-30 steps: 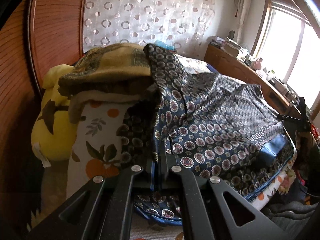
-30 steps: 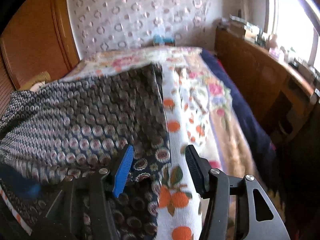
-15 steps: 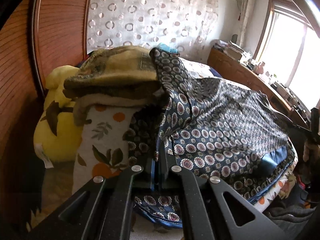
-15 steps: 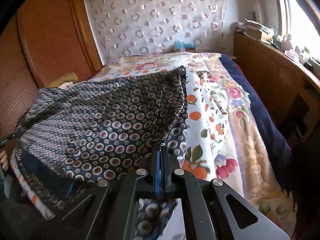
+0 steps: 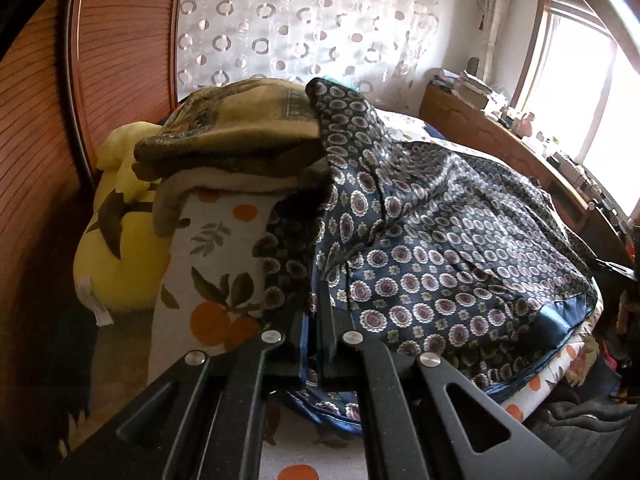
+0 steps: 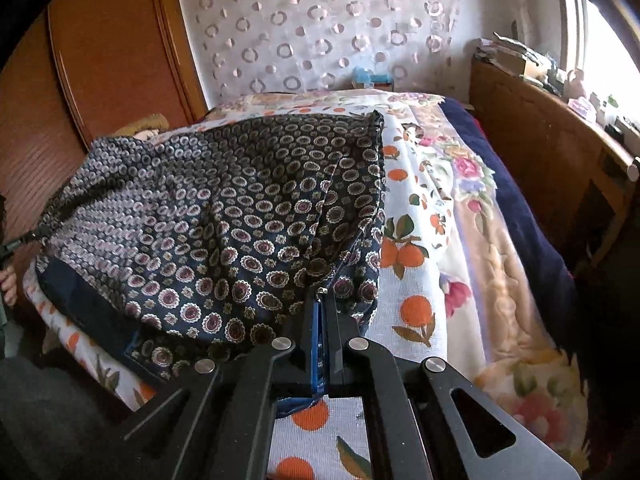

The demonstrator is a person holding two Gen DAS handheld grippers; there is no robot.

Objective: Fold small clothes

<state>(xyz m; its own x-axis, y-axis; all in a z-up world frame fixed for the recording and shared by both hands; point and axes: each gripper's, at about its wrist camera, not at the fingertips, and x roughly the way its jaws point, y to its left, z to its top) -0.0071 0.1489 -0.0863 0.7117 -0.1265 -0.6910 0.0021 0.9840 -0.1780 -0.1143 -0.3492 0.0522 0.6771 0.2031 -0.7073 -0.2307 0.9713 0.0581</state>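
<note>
A dark blue garment [image 5: 432, 240] printed with small round medallions is spread over the bed, with a plain navy band along its near hem. My left gripper [image 5: 314, 312] is shut on the garment's near left corner, the cloth pinched between its pads. In the right wrist view the same garment [image 6: 224, 208] lies stretched toward the left, and my right gripper [image 6: 322, 300] is shut on its near right corner. The cloth runs taut between the two held corners and its far edge rests on the bedcover.
The bed carries a white cover [image 6: 416, 312] with oranges and flowers. A stack of folded blankets [image 5: 240, 136] and a yellow plush toy [image 5: 120, 220] stand on the left. A wooden headboard [image 5: 44, 160] is on the left, a wooden ledge [image 6: 552, 152] with clutter on the right. A hand [image 6: 8, 280] shows at the left edge.
My right gripper closed onto the garment's corner and then drew back with it, so more of the cloth and bed shows. The left gripper kept still, shut on its corner.
</note>
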